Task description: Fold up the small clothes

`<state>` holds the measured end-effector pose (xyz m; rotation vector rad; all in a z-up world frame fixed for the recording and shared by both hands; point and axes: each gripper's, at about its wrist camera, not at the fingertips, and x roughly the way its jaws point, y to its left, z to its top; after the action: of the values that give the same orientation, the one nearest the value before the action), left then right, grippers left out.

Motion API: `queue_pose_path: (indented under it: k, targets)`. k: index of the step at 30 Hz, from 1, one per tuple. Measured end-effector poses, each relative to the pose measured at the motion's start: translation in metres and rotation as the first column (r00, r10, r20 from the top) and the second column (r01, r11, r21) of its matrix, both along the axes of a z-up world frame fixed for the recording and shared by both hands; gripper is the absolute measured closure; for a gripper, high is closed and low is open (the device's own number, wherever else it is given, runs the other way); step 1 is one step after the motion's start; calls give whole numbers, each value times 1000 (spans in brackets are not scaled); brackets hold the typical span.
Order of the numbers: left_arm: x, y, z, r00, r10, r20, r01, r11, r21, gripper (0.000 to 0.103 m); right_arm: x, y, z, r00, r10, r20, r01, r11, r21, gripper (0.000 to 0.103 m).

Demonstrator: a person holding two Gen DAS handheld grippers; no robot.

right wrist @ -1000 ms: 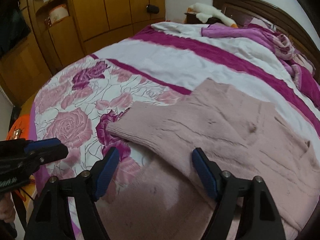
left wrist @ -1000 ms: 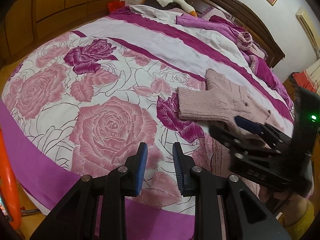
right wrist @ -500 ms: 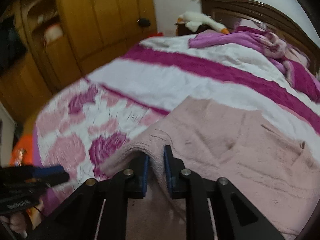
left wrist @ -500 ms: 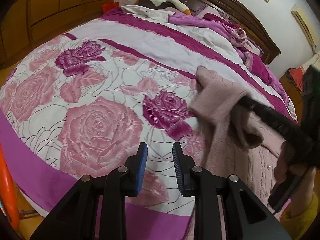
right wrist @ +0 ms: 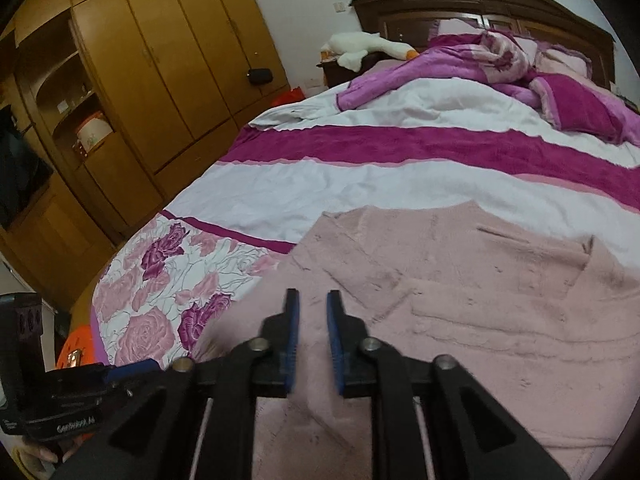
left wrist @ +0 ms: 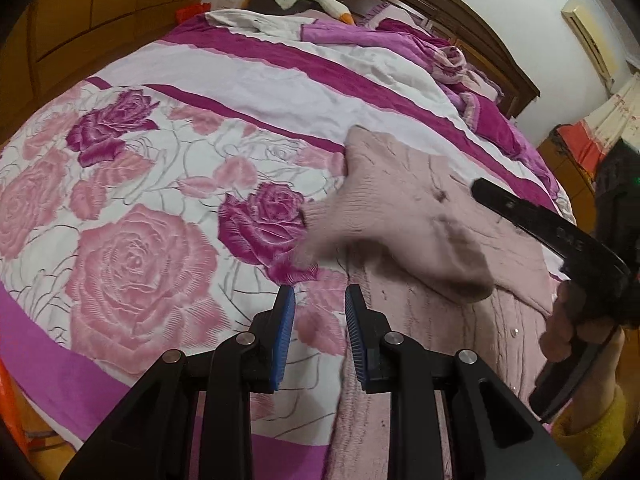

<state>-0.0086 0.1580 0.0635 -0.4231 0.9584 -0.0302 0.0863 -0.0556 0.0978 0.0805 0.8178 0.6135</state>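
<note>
A pale pink knitted cardigan (left wrist: 432,320) lies on the rose-patterned bedcover (left wrist: 140,264), its body spread to the right in the left wrist view. My right gripper (left wrist: 478,190) is shut on the cardigan's sleeve (left wrist: 380,216). The sleeve is raised off the bed and hangs over the body, its cuff dangling blurred. In the right wrist view the pink knit (right wrist: 480,280) fills the space under and between the right gripper (right wrist: 313,320). My left gripper (left wrist: 320,312) hovers over the bedcover beside the cardigan's left edge, shut with nothing in it.
A crumpled purple blanket (right wrist: 520,68) and a white plush goose (right wrist: 360,48) lie by the dark wooden headboard (right wrist: 480,0). A wooden wardrobe (right wrist: 160,80) stands beyond the bed's left side. The left gripper (right wrist: 128,368) shows low at left in the right wrist view.
The right gripper closed on the sleeve, then lifted it and carried it rightward over the cardigan's body. The left gripper drifted a little toward the cardigan, still shut.
</note>
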Motion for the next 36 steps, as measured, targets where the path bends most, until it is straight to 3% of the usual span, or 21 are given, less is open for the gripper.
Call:
queue_pose_path:
  k: [5,6,7,9,11,18,23,25,26,27,32,36]
  targets:
    - [1,-6,0,1000,-17,8,17,1000,9,99,-1,14,-2,1000,15,6,-14,999,-36,100]
    - [0,-6,-1,1000,-13,6,13,1000,13,99,-2,18,-2,1000,25,-3,-25,998,-54,95]
    - [0,-5,-2,1000,-7,3,7,1000,18,99,-3,24,-2,999,48,-14,-49,996,-73,89]
    - [-2,-1,-4,1000,13,-3,-13,999,29,99,-11,36,-2,995,99,-6,-99,990,-105,50]
    - [-5,6,-5,999,34,-8,-33,999,32,99,-24,50,-1,986,165,34,-159,978,-135,44]
    - [-15,33,-6,994,105,-9,-104,994,25,99,-54,104,-11,938,333,101,-281,896,-344,44]
    - [-21,48,-11,988,151,-19,-151,989,4,99,-64,138,-36,893,438,100,-318,774,-548,45]
    - [-22,50,-12,988,156,-22,-156,988,0,99,-64,143,-44,887,448,111,-299,742,-600,69]
    - [-23,49,-12,988,156,-22,-156,988,0,99,-62,144,-46,890,442,111,-290,736,-612,92]
    - [-23,49,-11,988,154,-21,-154,988,1,99,-60,142,-44,895,431,113,-283,747,-602,95]
    - [-19,43,-8,990,137,-9,-137,991,6,99,-43,97,-8,942,297,155,-225,904,-363,95]
    - [-14,34,-4,994,113,-2,-113,993,14,99,-27,58,15,972,164,170,-124,967,-221,95]
